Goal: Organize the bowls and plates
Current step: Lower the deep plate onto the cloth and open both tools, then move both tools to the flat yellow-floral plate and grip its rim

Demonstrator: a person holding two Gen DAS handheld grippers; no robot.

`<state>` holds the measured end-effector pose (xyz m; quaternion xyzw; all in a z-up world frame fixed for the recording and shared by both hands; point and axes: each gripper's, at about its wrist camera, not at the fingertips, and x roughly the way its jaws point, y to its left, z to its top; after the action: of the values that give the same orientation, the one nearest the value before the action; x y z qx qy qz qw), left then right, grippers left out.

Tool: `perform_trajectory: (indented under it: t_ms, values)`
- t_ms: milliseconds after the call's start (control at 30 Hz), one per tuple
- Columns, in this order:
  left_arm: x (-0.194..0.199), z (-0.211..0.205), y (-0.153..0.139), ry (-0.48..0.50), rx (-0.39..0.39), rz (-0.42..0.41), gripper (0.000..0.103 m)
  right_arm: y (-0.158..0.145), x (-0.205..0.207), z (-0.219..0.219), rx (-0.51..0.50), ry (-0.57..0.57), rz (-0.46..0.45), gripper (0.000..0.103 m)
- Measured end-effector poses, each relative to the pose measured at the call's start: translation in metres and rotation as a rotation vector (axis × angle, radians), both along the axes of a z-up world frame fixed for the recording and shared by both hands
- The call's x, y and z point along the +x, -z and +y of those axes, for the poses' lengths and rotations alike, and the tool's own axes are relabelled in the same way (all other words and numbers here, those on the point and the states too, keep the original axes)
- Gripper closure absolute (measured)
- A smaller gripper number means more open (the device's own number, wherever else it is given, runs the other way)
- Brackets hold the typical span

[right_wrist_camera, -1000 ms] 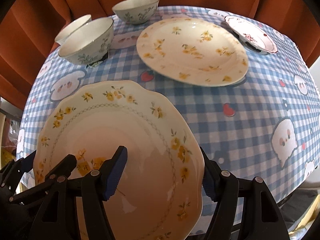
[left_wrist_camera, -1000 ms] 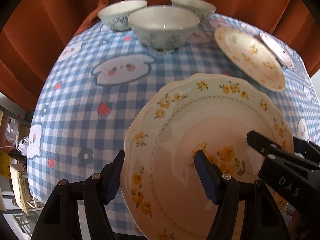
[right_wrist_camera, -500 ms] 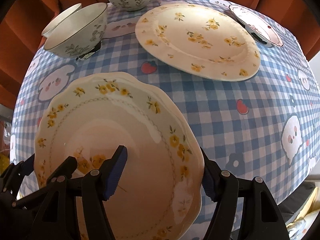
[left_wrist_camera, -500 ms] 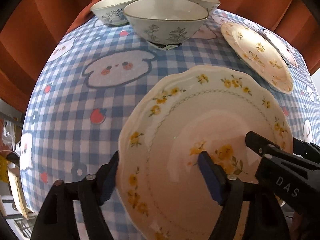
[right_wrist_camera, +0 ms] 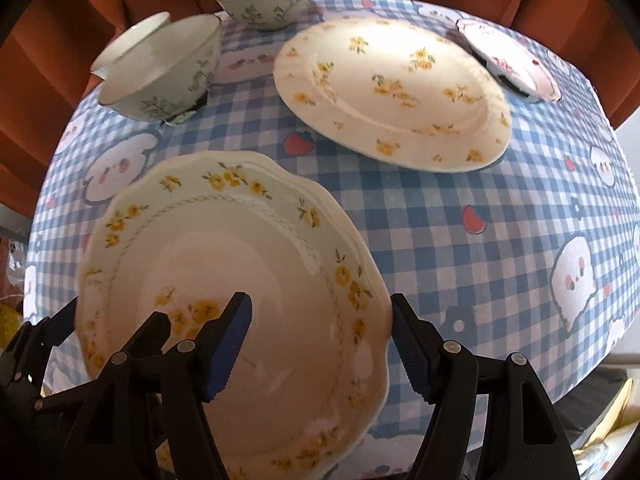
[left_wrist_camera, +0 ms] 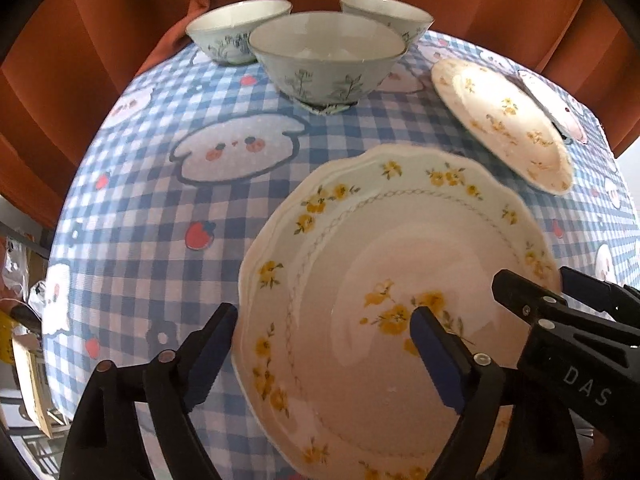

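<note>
Left fingers: my left gripper (left_wrist_camera: 322, 356) has just been opening and stands wide. The scalloped plate (left_wrist_camera: 400, 280) sits between the jaws at its left rim; the outer pad (left_wrist_camera: 208, 352) looks just clear of the edge, the inner pad (left_wrist_camera: 434, 360) hangs over the well. I read this as no clamp.

Right fingers: my right gripper (right_wrist_camera: 320, 344) straddles the same plate's right rim (right_wrist_camera: 240, 280), partly open. The outer pad (right_wrist_camera: 410, 348) is at the edge and the inner pad (right_wrist_camera: 228, 348) over the well. I cannot tell whether they press.

Held plate: near centre of the table, both grippers on it from opposite sides. Whether it rests flat on the cloth or is lifted a little, I cannot say.

Large plate: the round flowered plate (right_wrist_camera: 392, 92) lies far right of the scalloped one, well apart, nothing stacked on it.

Small plate: a pink-patterned plate (right_wrist_camera: 508, 60) sits at the far right, just beyond the large plate.

Bowls: three bowls, the nearest (left_wrist_camera: 326, 56) far centre with two close behind it (left_wrist_camera: 236, 28) (left_wrist_camera: 386, 12), all standing separately, none nested.

Cloth: blue checked tablecloth (left_wrist_camera: 160, 208) with cartoon prints.

Progress: early, by my judgement. No plate stack and no bowl stack visible.

Left to do: plates gathered into one pile, bowls nested.
</note>
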<state>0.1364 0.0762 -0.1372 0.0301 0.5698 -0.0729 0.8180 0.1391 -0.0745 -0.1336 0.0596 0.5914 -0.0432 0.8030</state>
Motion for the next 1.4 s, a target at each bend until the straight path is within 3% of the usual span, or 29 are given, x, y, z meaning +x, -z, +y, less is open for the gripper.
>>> perform_trajectory:
  t_ms: [300,600,1000,1400]
  values:
    - [-0.008,0.002,-0.040,-0.001,-0.032,-0.062,0.008,-0.042,-0.007,0.006,0.009,-0.049,-0.097,0.026]
    - [-0.009,-0.025,-0.070,0.054,-0.078,-0.177,0.008,-0.075,-0.014,-0.007,0.021,-0.081,-0.236,0.025]
    - [0.011,-0.088,-0.072,0.052,-0.063,-0.236,0.008,-0.084,0.002,-0.067,-0.038,-0.042,-0.300,0.025]
    - [0.059,-0.153,-0.071,-0.031,-0.027,-0.283,0.011,-0.080,0.057,-0.135,0.000,-0.087,-0.325,0.025]
